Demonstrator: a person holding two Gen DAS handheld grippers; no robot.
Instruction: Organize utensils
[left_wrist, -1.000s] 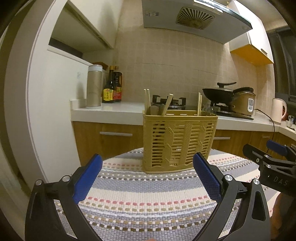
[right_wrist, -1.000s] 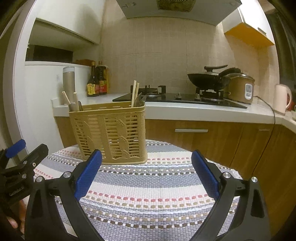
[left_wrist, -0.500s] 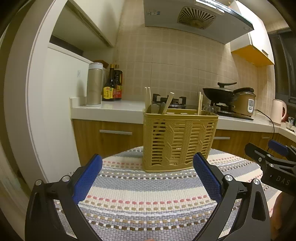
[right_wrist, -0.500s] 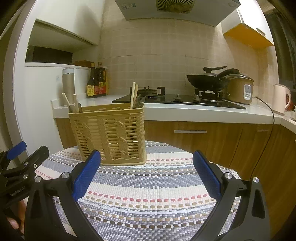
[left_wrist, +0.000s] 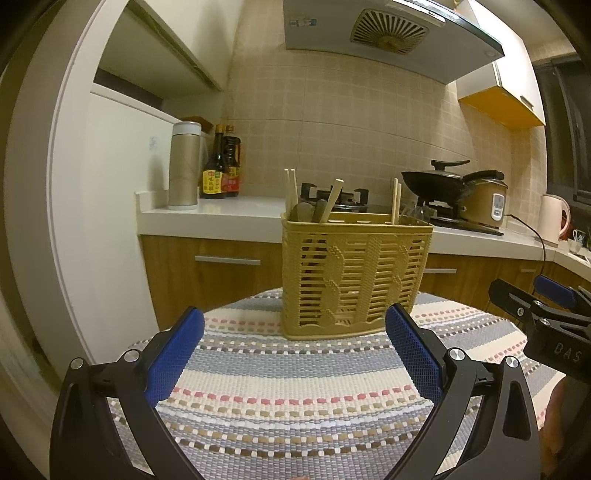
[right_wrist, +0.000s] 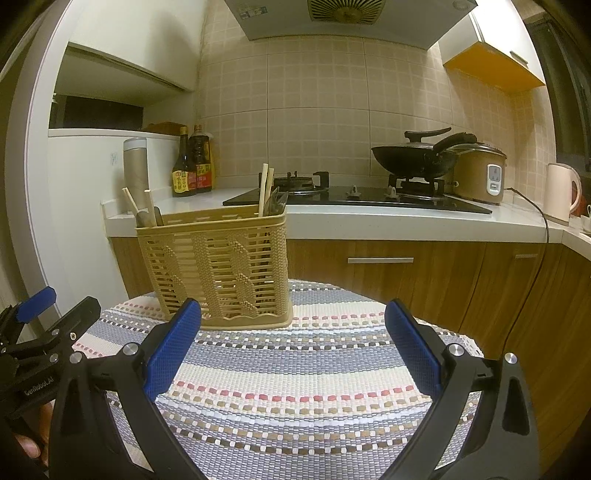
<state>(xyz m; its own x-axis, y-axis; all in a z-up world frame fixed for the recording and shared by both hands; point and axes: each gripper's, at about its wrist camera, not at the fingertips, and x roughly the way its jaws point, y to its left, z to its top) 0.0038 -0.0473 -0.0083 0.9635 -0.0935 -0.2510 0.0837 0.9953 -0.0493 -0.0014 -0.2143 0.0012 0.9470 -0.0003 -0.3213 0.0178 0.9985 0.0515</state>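
Note:
A tan plastic utensil basket (left_wrist: 352, 277) stands on a round table with a striped woven cloth (left_wrist: 295, 398). Chopsticks (left_wrist: 291, 192) and dark utensil handles stick up from its left compartment, and more chopsticks (left_wrist: 396, 201) from its right one. The basket also shows in the right wrist view (right_wrist: 218, 267). My left gripper (left_wrist: 295, 354) is open and empty, a short way in front of the basket. My right gripper (right_wrist: 293, 350) is open and empty, to the basket's right front. Each gripper shows at the edge of the other's view.
Behind the table runs a kitchen counter (left_wrist: 221, 210) with a steel flask (left_wrist: 184, 166), two sauce bottles (left_wrist: 221, 166), a gas hob with a black wok (right_wrist: 417, 155), a rice cooker (right_wrist: 480, 173) and a kettle (right_wrist: 561, 192). A white fridge (left_wrist: 118, 221) stands at the left.
Both grippers have drifted slightly, so the basket sits a little higher in the views. Nothing was grasped or released.

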